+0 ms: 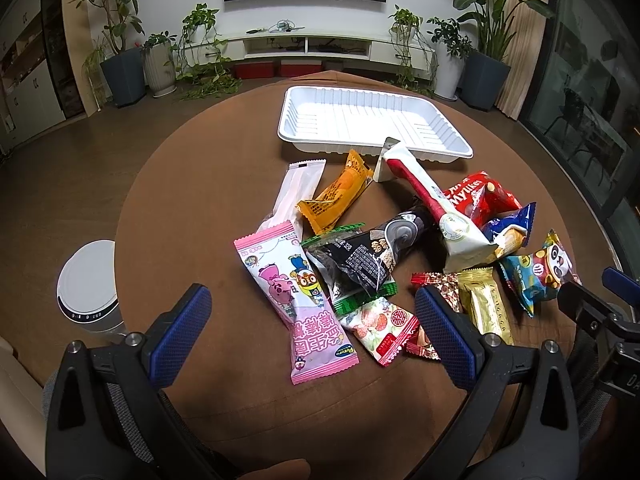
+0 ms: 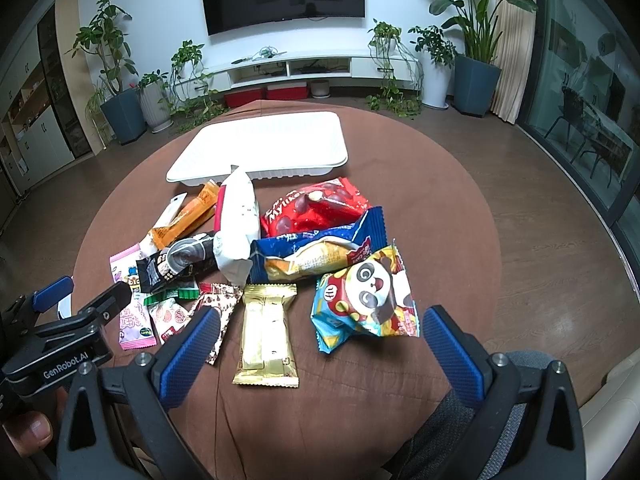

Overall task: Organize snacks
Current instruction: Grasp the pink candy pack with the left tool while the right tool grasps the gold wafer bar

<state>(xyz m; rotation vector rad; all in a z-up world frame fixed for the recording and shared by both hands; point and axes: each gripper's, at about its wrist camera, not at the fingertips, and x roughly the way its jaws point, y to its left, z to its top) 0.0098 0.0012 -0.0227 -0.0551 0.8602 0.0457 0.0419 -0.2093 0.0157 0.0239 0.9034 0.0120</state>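
Observation:
Several snack packets lie in a loose heap on a round brown table. An empty white tray stands behind them. My left gripper is open above the near side of the heap, over a pink cartoon packet and a small strawberry packet. My right gripper is open with nothing between its fingers, over a gold packet and a panda packet. Further back lie a red bag, a blue packet, a white-and-red packet, a black packet and an orange packet.
A white round appliance stands on the floor left of the table. Beyond the table are a TV cabinet, potted plants and glass doors at the right. A person's thumb shows at the lower left.

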